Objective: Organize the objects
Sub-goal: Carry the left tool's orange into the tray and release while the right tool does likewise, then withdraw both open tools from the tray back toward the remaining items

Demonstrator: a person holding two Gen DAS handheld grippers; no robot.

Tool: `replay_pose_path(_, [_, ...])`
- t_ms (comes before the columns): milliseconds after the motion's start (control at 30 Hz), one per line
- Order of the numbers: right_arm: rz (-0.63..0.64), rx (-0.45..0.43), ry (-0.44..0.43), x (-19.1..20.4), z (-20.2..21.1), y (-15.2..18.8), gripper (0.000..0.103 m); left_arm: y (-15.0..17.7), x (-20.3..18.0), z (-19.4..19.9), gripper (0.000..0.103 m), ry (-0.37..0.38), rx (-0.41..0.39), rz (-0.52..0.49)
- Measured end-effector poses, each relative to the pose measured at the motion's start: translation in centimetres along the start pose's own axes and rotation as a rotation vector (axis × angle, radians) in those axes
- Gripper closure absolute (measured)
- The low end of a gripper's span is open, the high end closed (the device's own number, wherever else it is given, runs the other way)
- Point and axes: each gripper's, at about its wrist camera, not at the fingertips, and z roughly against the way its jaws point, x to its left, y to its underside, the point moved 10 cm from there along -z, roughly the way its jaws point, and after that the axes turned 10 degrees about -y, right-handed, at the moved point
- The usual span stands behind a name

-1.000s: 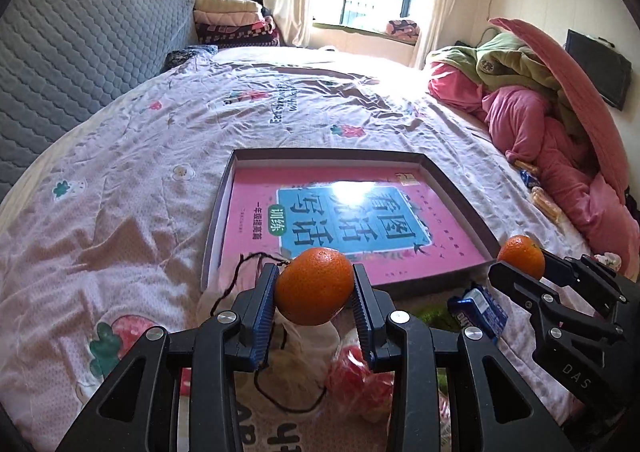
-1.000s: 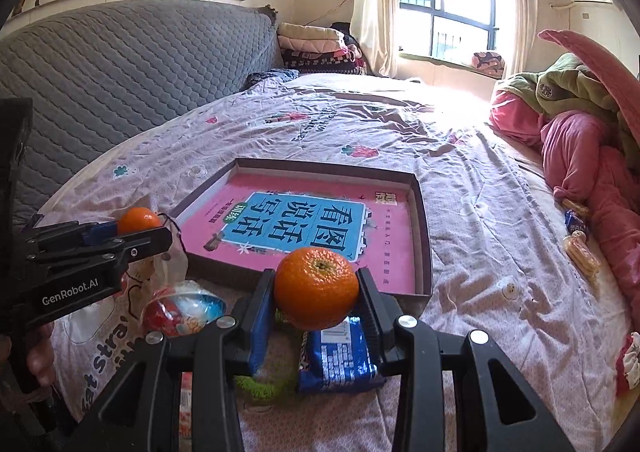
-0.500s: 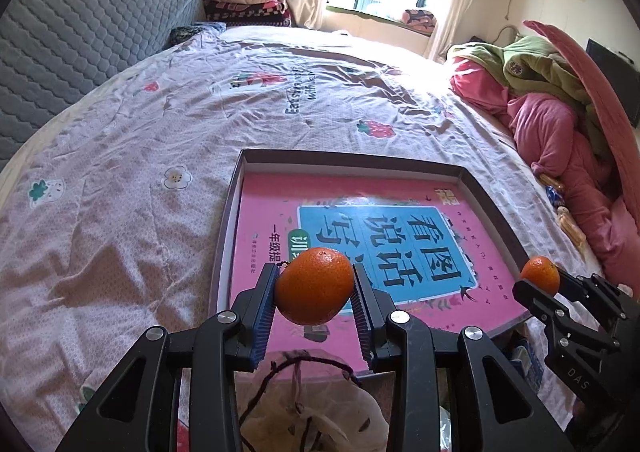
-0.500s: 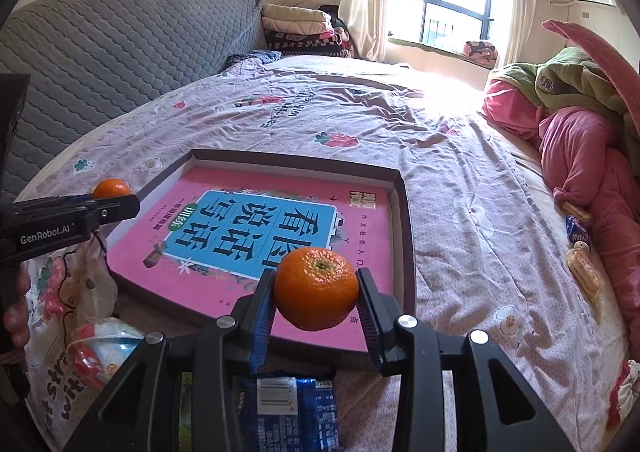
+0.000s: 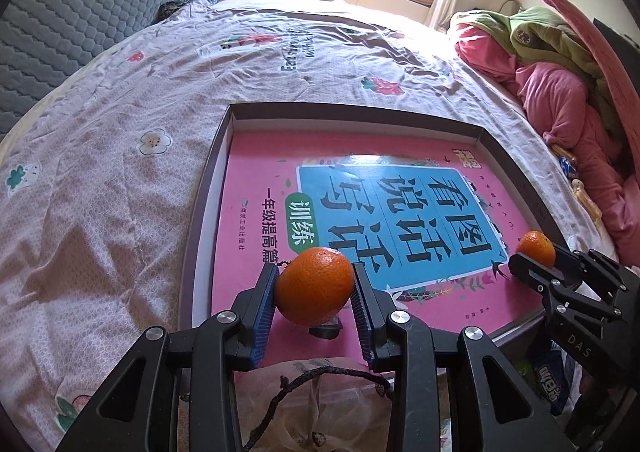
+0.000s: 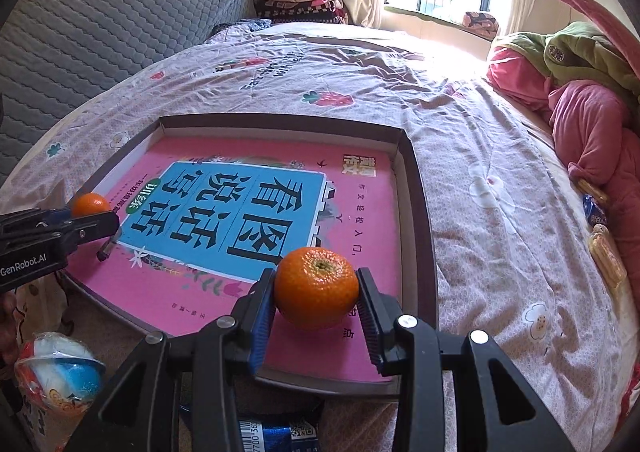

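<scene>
Over the tray (image 5: 208, 188) on the bed (image 5: 100, 172), I am holding both grippers pointing down. The left gripper (image 5: 315, 286) is gripping an orange (image 5: 315, 284) between its fingers (image 5: 266, 292), hanging above the near left part of the pink book (image 5: 256, 172) that is lying flat inside the tray. The right gripper (image 6: 317, 288) is clamping a second orange (image 6: 316, 286), stem end up, above the book's near right corner. In the left view I am seeing the right gripper's orange at the right edge, and in the right view the left one's at the left edge, so the two are sitting well apart across the tray. A small dark thing (image 5: 326, 330) is lying on the book under the left orange; I cannot tell what it is. A blue packet (image 6: 276, 434) is lying on the bed just short of the tray.
</scene>
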Motion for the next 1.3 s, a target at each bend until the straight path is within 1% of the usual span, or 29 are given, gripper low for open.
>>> replay_pose_path(233, [-0.014, 0.003, 0.001, -0.2, -0.1, 0.2, 0.063, 0.2, 0.1, -0.2, 0.065, -0.011, 0.016, 0.001])
replay_pose_path(367, [-0.016, -0.004, 0.007, -0.2, 0.0, 0.1, 0.063, 0.1, 0.3, -0.2, 0.052, -0.011, 0.021, 0.009])
replay_pose_path(433, [-0.007, -0.014, 0.015, -0.1, 0.3, -0.1, 0.063, 0.1, 0.4, -0.2, 0.052, -0.012, 0.027, 0.011])
replay_pose_path(467, [-0.004, -0.02, 0.019, 0.0, 0.5, -0.2, 0.062, 0.1, 0.4, -0.2, 0.052, -0.012, 0.028, 0.013])
replay_pose_path(533, [0.001, -0.03, 0.013, 0.1, 0.7, -0.4, 0.054, 0.0, 0.4, -0.1, 0.051, -0.019, 0.022, 0.012])
replay_pose_path(633, [0.004, -0.044, 0.008, 0.4, 1.2, -0.6, 0.048, -0.2, 0.3, 0.6, 0.05, -0.016, 0.01, 0.014])
replay_pose_path(667, [0.002, -0.05, 0.007, 0.4, 1.4, -0.7, 0.047, -0.3, 0.3, 0.9, 0.049, -0.012, 0.004, 0.015])
replay_pose_path(767, [0.004, -0.07, 0.008, 0.5, 2.2, -0.9, 0.046, -0.7, 0.1, 2.3, 0.039, -0.006, -0.024, 0.016])
replay_pose_path(867, [0.015, -0.095, 0.009, 0.9, 3.1, -1.2, 0.046, -1.1, -0.1, 4.2, 0.039, -0.007, -0.067, 0.009])
replay_pose_path(1000, [0.026, -0.129, -0.003, 1.5, 4.5, -1.7, 0.041, -1.5, -0.2, 6.6, 0.039, -0.014, -0.114, 0.005])
replay_pose_path(1167, [0.035, -0.177, -0.015, 2.2, 6.4, -2.3, 0.039, -1.6, 0.2, 8.9, 0.038, -0.021, -0.157, 0.013])
replay_pose_path(1300, [0.045, -0.218, -0.02, 2.6, 8.0, -2.8, 0.034, -1.6, 0.5, 10.4, 0.038, -0.022, -0.182, 0.025])
